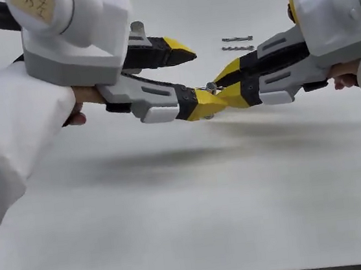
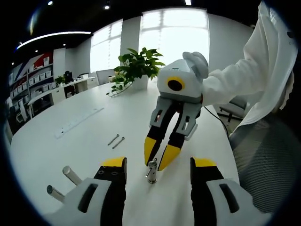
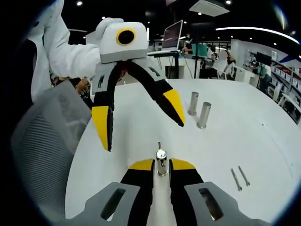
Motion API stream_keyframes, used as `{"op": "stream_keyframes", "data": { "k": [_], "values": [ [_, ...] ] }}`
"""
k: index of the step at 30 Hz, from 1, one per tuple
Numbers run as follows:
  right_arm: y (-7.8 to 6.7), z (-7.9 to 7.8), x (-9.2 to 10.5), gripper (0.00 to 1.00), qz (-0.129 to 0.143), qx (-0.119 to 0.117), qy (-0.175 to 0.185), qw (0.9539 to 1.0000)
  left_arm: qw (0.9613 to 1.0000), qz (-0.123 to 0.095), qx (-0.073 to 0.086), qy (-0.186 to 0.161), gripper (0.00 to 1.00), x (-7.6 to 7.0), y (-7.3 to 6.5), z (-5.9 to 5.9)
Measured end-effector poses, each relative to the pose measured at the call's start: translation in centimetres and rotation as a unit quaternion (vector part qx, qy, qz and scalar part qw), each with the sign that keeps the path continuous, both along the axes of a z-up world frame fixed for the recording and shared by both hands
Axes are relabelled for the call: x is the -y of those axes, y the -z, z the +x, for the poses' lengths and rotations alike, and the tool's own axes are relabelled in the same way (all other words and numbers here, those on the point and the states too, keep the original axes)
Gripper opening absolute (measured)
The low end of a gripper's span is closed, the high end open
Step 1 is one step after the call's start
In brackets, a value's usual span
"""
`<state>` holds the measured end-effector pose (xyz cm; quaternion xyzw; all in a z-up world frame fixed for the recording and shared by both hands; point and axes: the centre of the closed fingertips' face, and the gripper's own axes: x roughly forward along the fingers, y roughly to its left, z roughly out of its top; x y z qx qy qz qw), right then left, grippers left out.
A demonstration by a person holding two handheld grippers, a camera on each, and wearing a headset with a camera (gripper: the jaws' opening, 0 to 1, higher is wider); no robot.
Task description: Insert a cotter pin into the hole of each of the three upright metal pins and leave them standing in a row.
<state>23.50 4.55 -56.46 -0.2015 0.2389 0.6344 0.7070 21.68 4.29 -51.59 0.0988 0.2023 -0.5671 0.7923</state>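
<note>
We see the right tool [image 2: 155, 163] with its yellow-tipped jaws drawn narrow, clamped on a short, upright silver metal pin with a rounded head [image 3: 161, 160]. The pin stands on the white worktop [image 1: 174, 194], between the two tools and close in front of the person. The left tool [image 3: 143, 134] faces it from the other side with its jaws spread wide and holds nothing. In the left gripper view the gripped pin stands in the gap between those open jaws and touches neither of them. A thin sliver shows just above the pin's head in the right gripper view; we cannot tell what it is.

Two more silver metal pins [image 3: 203, 114] stand upright close beside each other, farther back on the worktop and well apart from the gripped one. Two thin metal cotter pins [image 1: 238, 48] lie flat, side by side and roughly parallel, farther along the worktop. White sleeves [image 1: 16, 121] cover both of the person's arms.
</note>
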Motion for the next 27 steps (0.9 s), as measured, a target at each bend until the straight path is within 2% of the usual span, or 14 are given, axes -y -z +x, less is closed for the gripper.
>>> {"op": "stream_keyframes", "data": {
  "k": [4,6,11,15,22,25,26,27],
  "values": [
    [0.2,0.3,0.0,0.07,0.0,-0.003,0.002,1.0,0.9998,-0.009,-0.007,-0.014,0.67,-1.0,0.1,-0.5],
    [0.3,0.4,-0.1,0.07,0.0,-0.004,0.002,1.0,0.9995,-0.012,-0.014,-0.026,0.72,-1.8,0.5,-0.2],
    [0.5,0.4,-0.5,0.07,-0.004,-0.005,-0.002,1.0,0.9985,0.007,-0.02,-0.05,0.83,-3.1,1.9,-0.6],
    [0.4,0.4,-0.5,0.07,-0.006,-0.005,-0.003,1.0,0.9971,0.009,-0.035,-0.067,0.9,-3.9,2.7,-0.8],
    [0.7,0.3,-0.2,0.05,-0.01,-0.011,-0.003,0.9999,0.9961,0.027,-0.043,-0.073,0.91,-4.6,3.7,-1.4],
    [0.6,0.1,-0.2,0.05,-0.008,-0.011,-0.005,0.9999,0.9954,0.027,-0.05,-0.078,0.92,-3.4,3.3,-2.3],
    [0.6,0.0,-0.2,0.05,-0.009,-0.012,-0.005,0.9999,0.9953,0.027,-0.051,-0.078,0.92,-3.2,3.3,-2.5],
    [0.6,0.0,-0.1,0.05,-0.009,-0.012,-0.005,0.9999,0.9952,0.026,-0.052,-0.078,0.92,-3.6,3.5,-2.3]
  ]
}}
